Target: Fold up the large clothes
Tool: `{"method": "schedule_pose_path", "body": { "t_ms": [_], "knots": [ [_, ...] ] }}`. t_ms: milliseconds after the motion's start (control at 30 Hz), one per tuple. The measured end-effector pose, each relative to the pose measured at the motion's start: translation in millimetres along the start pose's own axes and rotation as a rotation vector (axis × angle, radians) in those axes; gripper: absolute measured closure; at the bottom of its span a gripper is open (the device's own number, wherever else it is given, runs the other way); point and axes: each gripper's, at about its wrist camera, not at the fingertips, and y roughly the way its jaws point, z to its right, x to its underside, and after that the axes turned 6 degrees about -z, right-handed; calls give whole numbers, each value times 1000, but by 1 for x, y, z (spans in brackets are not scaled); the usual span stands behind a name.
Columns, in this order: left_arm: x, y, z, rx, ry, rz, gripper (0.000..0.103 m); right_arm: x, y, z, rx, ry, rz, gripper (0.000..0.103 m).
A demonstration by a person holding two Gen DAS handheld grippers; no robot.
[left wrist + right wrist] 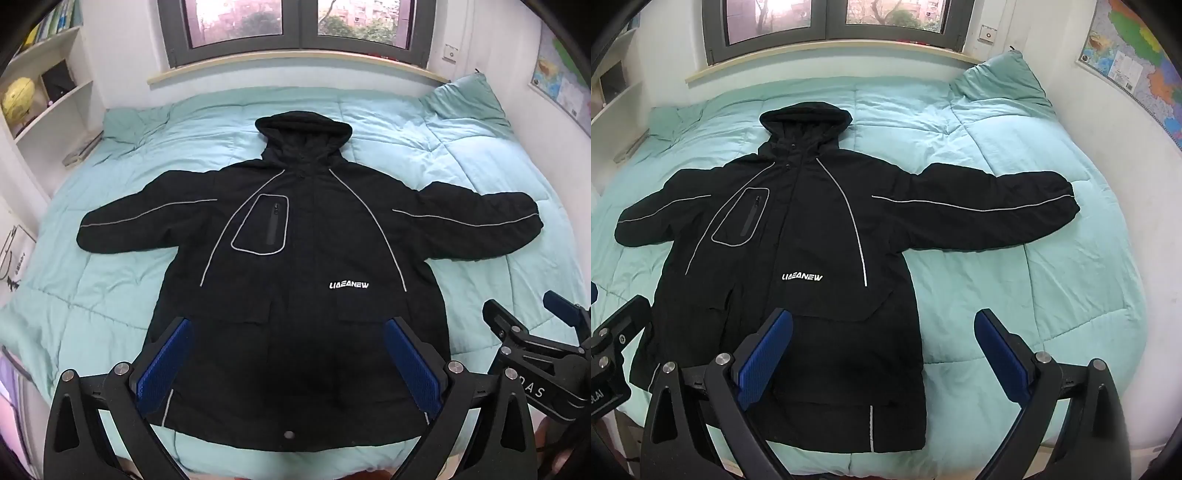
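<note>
The black hooded jacket (295, 280) is lying face up on the pale green quilt (110, 295), spread flat with the hood (303, 136) pointing toward the window (295, 29) and both sleeves stretched straight out to the sides. Nothing is folded yet, so I am judging this as the opening of the first fold.

I am holding my left gripper (288, 354) above the lower front of the jacket, jaws spread wide with nothing between them. My right gripper (886, 350) is hovering over the jacket's right-hand edge near the hem, likewise wide and empty.

To do this well, I am thinking of starting with a sleeve: pinching the right cuff (1067, 201) through both fabric layers, lifting just enough to clear the padding, and laying it across the chest. The coat looks thick and slippery, so I am expecting shallow pinches to slip.
</note>
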Motion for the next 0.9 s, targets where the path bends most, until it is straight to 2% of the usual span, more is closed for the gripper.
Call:
{"method": "schedule_pose_path", "body": {
  "t_ms": [100, 433, 600, 733, 900],
  "knots": [
    [-2, 0, -2, 22, -10, -11, 1, 1, 1, -1, -4, 3, -5, 4],
    [6, 3, -5, 12, -21, -10, 1, 6, 1, 3, -38, 22, -22, 4],
    [9, 1, -7, 1, -18, -4, 1, 5, 2, -2, -53, 20, -31, 4],
    [10, -4, -7, -44, 5, 26, 0, 5, 2, -9, -67, 13, -34, 4],
    [10, 0, -14, -41, -7, 10, 1, 3, 4, -16, -73, -4, -38, 4]
  ]
}}
